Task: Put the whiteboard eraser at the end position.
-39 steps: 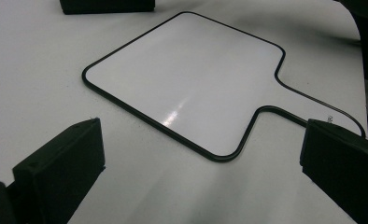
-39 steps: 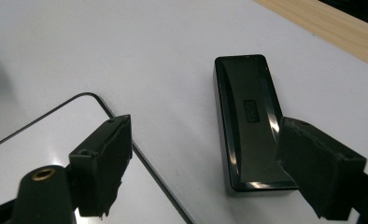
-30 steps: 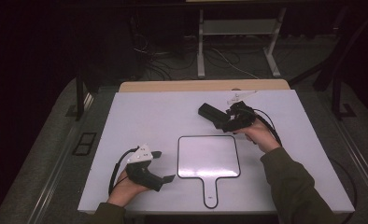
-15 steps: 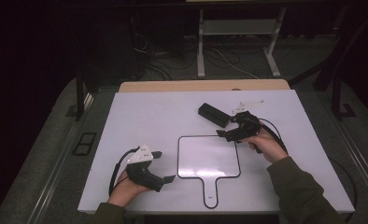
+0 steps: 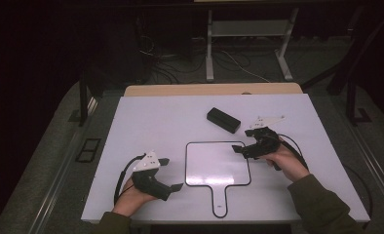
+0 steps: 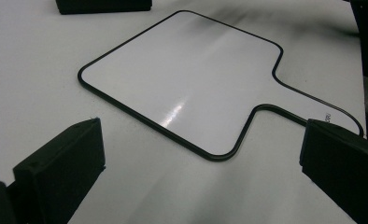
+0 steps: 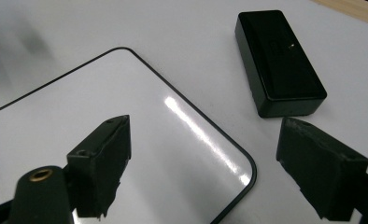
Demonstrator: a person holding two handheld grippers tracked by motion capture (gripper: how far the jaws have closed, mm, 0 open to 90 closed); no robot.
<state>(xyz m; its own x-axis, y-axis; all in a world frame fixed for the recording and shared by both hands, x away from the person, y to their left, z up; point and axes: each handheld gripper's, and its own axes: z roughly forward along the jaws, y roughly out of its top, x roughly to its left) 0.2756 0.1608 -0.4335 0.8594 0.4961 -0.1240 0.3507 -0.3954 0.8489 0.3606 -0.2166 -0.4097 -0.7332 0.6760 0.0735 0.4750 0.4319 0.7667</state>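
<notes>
Black rectangular block [image 5: 223, 120], a matte box-shaped thing, lies flat on the white tabletop [image 5: 151, 117] a little above and right of the middle of the high view, apart from everything else. In the right gripper view it sits at the upper right [image 7: 278, 63], its near end just beyond the tip of the right-hand jaw and clear of it.

Below the block in the high view, at the lower middle of the frame, lies a white paddle-shaped board with a thin black rim [image 5: 218, 163], its short handle pointing toward the bottom edge. The board is flat on the table; a gap of bare tabletop separates its upper right corner from the block.

The right gripper [image 5: 243, 141] is held in a hand at the right of the middle in the high view, tips pointing left over the board's right edge. Its jaws stand apart at a middling width with nothing between them; in its own view one jaw hangs over the glossy board [image 7: 126, 140], the other over bare table beside the block.

The left gripper [image 5: 172, 174] rests in a hand at the lower left of the high view, just left of the board. Its jaws are spread wide and empty, framing the board [image 6: 187, 88] in its own view, with the block's edge [image 6: 102, 5] at the top left.
</notes>
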